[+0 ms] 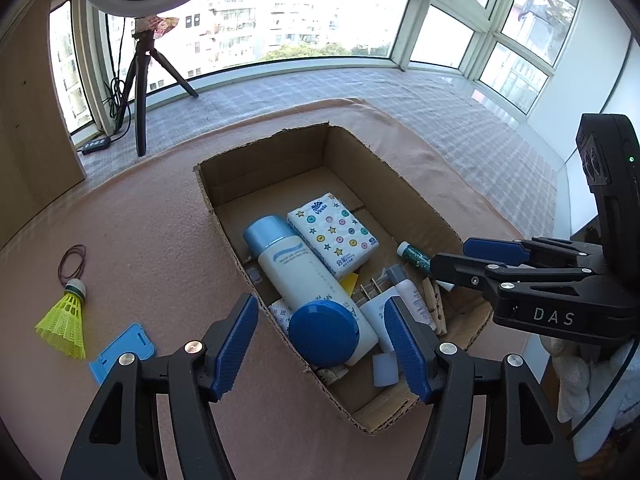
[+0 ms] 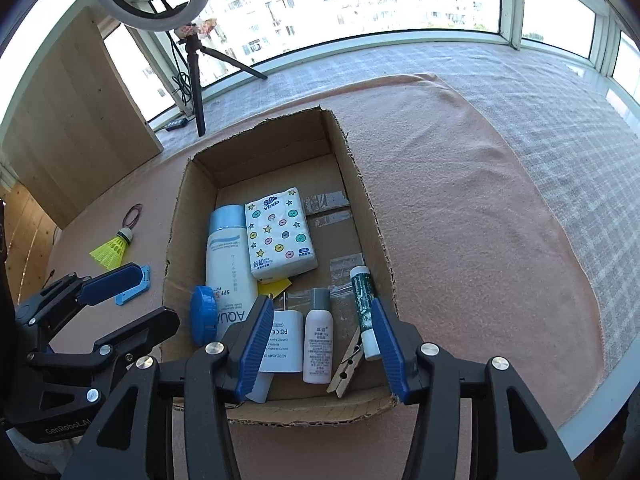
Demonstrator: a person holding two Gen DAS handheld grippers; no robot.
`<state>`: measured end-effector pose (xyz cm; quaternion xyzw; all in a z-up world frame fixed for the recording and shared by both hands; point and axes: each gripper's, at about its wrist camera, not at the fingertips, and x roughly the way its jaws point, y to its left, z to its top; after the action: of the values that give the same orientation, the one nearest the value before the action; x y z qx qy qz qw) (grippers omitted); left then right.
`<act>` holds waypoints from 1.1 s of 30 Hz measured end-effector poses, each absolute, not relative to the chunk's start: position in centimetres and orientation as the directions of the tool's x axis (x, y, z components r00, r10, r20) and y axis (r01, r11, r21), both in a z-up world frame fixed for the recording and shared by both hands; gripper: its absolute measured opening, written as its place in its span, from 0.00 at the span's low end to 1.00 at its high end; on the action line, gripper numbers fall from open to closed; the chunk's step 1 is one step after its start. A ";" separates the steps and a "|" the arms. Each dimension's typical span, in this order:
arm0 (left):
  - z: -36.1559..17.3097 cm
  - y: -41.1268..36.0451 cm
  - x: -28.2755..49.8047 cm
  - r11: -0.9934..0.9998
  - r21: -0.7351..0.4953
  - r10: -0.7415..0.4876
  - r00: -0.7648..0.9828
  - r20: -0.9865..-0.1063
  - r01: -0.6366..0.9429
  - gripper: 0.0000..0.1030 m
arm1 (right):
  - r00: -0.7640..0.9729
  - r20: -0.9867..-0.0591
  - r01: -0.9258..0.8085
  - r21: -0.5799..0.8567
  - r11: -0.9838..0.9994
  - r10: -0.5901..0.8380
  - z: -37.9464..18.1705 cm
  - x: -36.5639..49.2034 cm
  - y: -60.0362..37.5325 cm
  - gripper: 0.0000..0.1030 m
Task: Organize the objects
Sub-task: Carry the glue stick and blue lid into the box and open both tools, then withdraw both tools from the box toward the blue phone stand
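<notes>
Both grippers, left gripper and right gripper, hover spread and empty-jawed over the cardboard box, whose near end holds a blue disc and a glue stick.

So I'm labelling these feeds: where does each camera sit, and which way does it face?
Left wrist: on the left tongs, looking steeply down into the cardboard box; right tongs show at its right.
Right wrist: on the right tongs, looking down into the box; left tongs at its left.
Shared: box, tissue pack, shuttlecock.

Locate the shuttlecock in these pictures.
The shuttlecock lies on the pink cloth left of the box in both views, between the rubber bands and the blue holder.
</notes>
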<state>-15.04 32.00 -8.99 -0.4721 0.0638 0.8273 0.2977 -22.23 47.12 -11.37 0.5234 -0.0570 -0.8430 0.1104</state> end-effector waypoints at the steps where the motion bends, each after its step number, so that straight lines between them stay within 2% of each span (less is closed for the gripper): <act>1: -9.0 31.9 -15.0 -0.814 -0.176 0.433 -0.376 -0.819 -0.553 0.67 | -0.428 -0.870 0.125 0.211 -0.969 -0.244 -11.3 -22.2 47.1 0.46; 18: -8.1 27.6 -14.3 -0.841 -0.189 0.425 -0.404 -0.810 -0.507 0.67 | -0.432 -0.855 0.113 0.263 -0.958 -0.285 -10.5 -21.1 45.7 0.49; 33: -9.5 15.7 -13.4 -0.926 -0.219 0.345 -0.452 -0.823 -0.307 0.67 | -0.424 -0.832 0.136 0.331 -0.934 -0.357 -10.1 -19.4 41.9 0.50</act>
<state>-13.39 15.66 -9.51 -0.4875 -0.0194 0.8517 0.1912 -19.40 41.92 -10.14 0.5159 -0.1068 -0.8371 0.1473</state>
